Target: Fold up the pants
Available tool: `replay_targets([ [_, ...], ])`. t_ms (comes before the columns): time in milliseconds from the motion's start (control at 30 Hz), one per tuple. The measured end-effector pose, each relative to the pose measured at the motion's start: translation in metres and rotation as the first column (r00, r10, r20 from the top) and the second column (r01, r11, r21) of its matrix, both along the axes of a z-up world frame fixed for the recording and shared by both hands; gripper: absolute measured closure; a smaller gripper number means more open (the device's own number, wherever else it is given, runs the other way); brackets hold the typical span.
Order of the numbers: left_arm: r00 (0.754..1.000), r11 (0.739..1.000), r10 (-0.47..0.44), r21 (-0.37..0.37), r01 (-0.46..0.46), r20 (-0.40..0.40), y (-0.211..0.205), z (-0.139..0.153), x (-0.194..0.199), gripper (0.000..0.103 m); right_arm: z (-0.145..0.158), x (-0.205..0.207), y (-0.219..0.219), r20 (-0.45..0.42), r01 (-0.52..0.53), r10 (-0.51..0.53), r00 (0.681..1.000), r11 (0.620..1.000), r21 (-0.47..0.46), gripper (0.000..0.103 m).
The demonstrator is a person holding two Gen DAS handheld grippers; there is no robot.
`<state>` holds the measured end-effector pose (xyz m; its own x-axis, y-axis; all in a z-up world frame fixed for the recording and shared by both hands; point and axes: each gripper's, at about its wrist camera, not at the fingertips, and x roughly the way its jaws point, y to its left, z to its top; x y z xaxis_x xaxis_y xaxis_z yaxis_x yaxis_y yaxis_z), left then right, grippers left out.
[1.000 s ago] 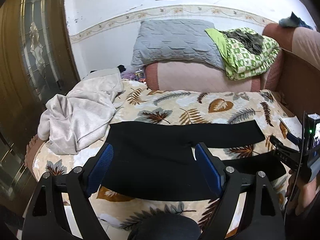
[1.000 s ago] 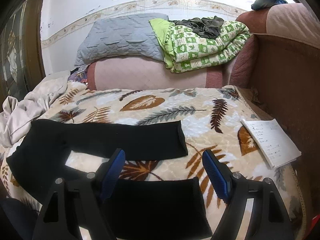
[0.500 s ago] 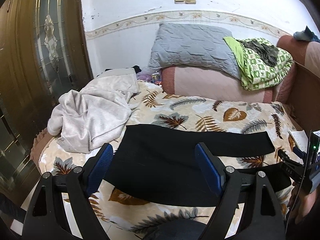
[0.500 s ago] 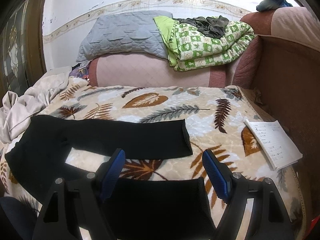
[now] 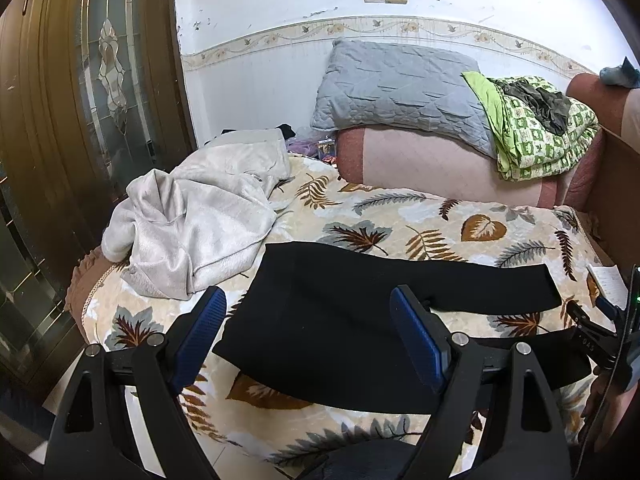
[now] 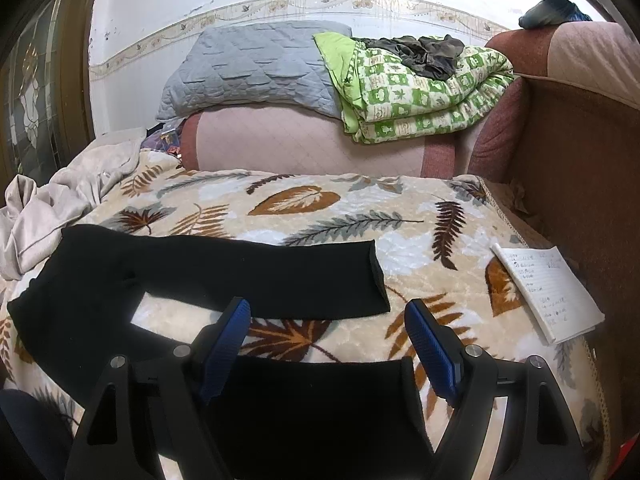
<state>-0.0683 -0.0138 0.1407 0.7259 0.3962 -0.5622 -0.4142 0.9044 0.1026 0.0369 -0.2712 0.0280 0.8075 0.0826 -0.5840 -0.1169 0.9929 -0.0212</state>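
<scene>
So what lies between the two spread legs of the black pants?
In the right wrist view, only bare leaf-print blanket shows between the far leg and the near leg of the black pants.

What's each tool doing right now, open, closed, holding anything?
Left tool: open, empty, above the waist end of the black pants.
Right tool: open, empty, over the near leg's cuff.

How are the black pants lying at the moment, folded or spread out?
Spread out: black pants lie flat on the leaf-print blanket, both legs apart, neither folded over.
</scene>
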Motion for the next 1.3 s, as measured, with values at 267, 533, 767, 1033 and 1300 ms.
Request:
replay_targets([
  [267, 1.000, 1.000, -0.004, 0.003, 0.004, -0.014, -0.001, -0.004, 0.002, 0.018, 0.009, -0.006, 0.003, 0.053, -0.026, 0.026, 0.998, 1.000, 0.001, 0.021],
  [533, 1.000, 0.999, 0.018, 0.045, -0.019, 0.021, 0.026, -0.004, 0.004, 0.013, 0.029, -0.021, -0.005, 0.199, 0.059, -0.059, 0.978, 0.998, 0.006, 0.000],
  [767, 0.999, 0.990, 0.038, -0.139, -0.035, 0.016, 0.137, -0.023, 0.032, 0.011, 0.006, 0.011, -0.023, 0.049, 0.109, -0.114, 0.992, 0.990, 0.089, 0.000],
  [1033, 0.975, 0.846, -0.214, -0.509, 0.157, -0.055, 0.230, -0.050, 0.153, 0.011, -0.016, 0.036, -0.028, -0.097, 0.016, 0.011, 0.995, 0.963, 0.270, 0.006],
  [1300, 0.945, 0.750, -0.278, -0.653, 0.103, -0.170, 0.248, -0.123, 0.213, 0.011, -0.029, 0.046, -0.056, -0.178, 0.097, -0.027, 0.984, 0.912, 0.398, 0.011],
])
